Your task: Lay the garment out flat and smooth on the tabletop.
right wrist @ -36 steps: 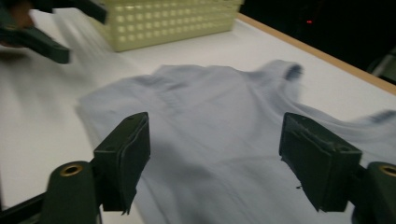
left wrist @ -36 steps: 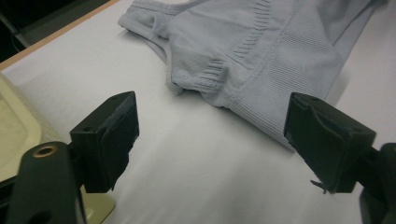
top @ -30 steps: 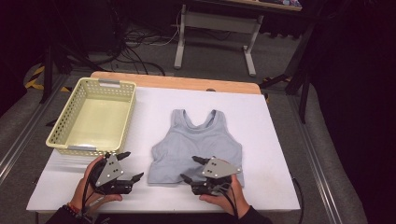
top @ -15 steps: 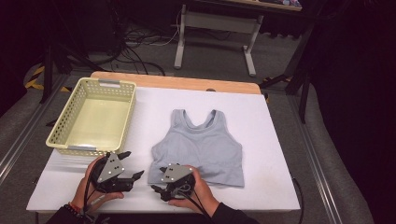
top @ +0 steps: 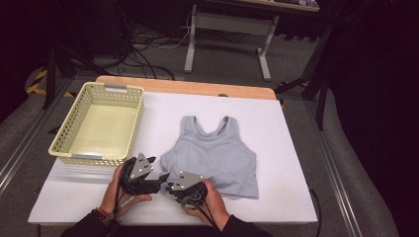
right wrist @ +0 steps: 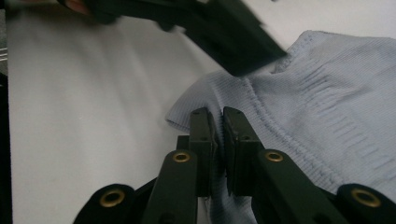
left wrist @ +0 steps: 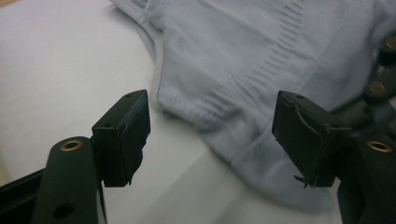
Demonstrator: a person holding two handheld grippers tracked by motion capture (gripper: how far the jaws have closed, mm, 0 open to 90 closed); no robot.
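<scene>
Now the right gripper, jaws just closed, pinches the top's hem corner; the left gripper, jaws apart and narrowing, has that corner at twelve o'clock.

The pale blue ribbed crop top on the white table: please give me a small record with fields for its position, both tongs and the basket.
garment: pale blue ribbed crop top, lying flat on the white table
right tongs: just closed, pinching the top's lower left corner
left tongs: open, closing a little, jaws either side of the hem corner, not pressing it
container: yellow perforated plastic basket, at the top's left, with nothing inside
</scene>
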